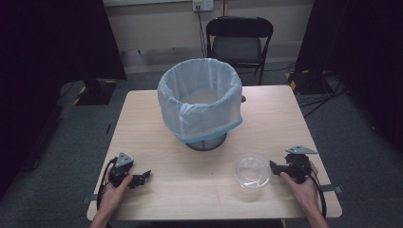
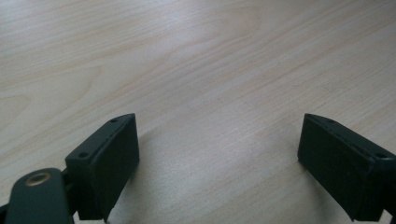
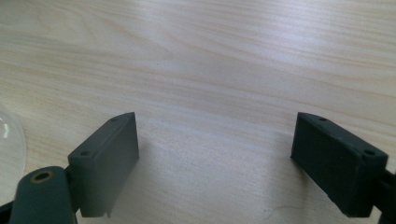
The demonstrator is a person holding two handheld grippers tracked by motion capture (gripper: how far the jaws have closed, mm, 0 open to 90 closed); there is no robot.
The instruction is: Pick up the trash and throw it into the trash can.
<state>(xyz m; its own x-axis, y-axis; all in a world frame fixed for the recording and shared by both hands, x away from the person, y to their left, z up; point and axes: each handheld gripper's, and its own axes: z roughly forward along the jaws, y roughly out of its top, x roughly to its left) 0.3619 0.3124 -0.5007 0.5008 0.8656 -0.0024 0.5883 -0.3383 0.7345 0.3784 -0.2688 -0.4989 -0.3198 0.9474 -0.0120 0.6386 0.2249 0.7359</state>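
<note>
Now both jaws stand apart: right gripper (image 1: 274,166) beside the bowl (image 1: 252,170), left gripper (image 1: 145,176) idle; a careless nudge could skid that light bowl away.

- I read this as a lab or recording room, not a home.
- My light wooden table (image 1: 142,114) stands alone on grey carpet (image 1: 71,142).
- Black curtains (image 1: 43,38) hang at ten and two o'clock.
- At twelve, a folding chair (image 1: 239,40) sits against a bare wall, under a socket (image 1: 203,4) with cables.
- More cables (image 1: 318,97) trail across the floor at two.
</note>
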